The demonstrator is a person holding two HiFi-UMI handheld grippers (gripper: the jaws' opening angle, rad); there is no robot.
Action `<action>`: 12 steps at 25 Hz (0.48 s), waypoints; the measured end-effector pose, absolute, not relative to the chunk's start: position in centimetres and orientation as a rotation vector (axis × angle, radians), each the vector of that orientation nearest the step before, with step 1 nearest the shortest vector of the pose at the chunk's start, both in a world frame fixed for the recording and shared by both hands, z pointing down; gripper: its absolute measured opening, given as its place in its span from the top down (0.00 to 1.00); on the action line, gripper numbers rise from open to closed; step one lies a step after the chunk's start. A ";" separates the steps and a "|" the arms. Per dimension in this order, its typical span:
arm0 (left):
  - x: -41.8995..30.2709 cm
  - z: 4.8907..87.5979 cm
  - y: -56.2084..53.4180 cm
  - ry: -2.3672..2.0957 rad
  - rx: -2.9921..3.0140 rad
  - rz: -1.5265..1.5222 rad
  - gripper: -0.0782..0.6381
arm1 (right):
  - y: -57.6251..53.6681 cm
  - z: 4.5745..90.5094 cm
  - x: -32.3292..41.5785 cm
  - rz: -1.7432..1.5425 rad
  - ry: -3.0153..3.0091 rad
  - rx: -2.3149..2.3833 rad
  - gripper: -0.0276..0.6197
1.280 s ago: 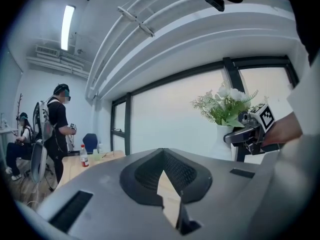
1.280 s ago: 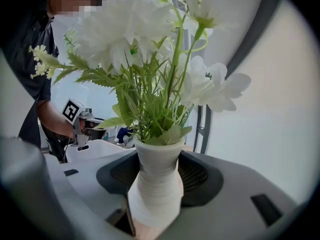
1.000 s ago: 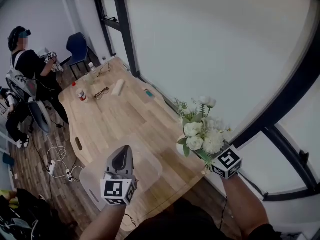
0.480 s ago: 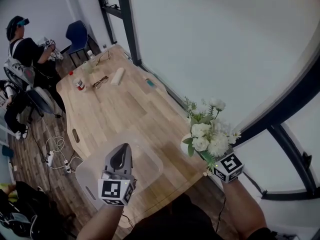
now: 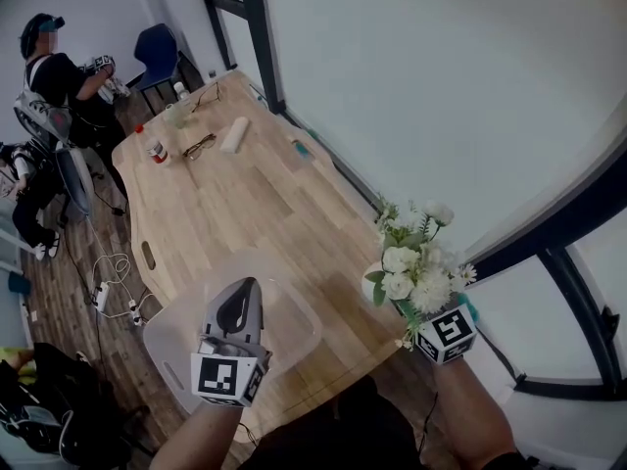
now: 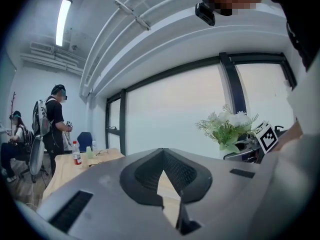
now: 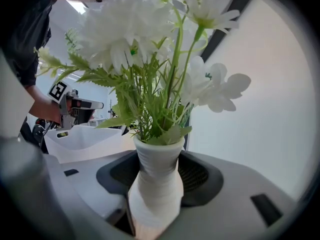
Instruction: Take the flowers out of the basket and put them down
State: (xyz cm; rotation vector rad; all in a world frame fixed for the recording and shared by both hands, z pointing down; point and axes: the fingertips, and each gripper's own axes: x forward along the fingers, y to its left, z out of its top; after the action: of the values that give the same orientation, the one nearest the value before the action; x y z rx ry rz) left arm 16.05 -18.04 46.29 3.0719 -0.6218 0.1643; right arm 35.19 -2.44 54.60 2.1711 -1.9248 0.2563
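White flowers (image 5: 411, 267) stand upright in a ribbed white vase (image 5: 372, 284), out of the basket (image 5: 310, 329) and held at the near right edge of the wooden bench (image 5: 225, 213). The right tool (image 7: 155, 194) is clamped on the vase's narrow waist, one jaw on each side, with the blooms and green leaves rising above it. Whether the vase's foot touches the wood I cannot tell, since the flowers cover it.

The basket, a pale see-through tub, sits at the near left corner of the bench, well apart from the vase. The left tool (image 5: 238, 306) hangs just over its near rim, pointing roughly level, its jaws drawn together with nothing between them.

Toward the far end of the bench stand a bottle with a red cap (image 5: 147, 145), a pair of glasses (image 5: 199, 147) and a white roll (image 5: 233, 135); a small teal thing (image 5: 302, 149) lies by the right edge. Beyond the far left corner, a person (image 5: 59, 76) stands near a blue chair (image 5: 157, 52).
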 end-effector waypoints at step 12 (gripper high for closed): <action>15.4 49.7 -18.9 -0.710 3.006 0.316 0.88 | -3.7 62.2 36.1 0.331 -1.865 2.172 0.56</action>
State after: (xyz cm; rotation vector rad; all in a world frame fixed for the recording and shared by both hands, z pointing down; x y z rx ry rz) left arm 15.43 -18.89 49.67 3.0063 -0.7104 0.3156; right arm 36.11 -3.71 62.17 2.1724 -1.8655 0.3305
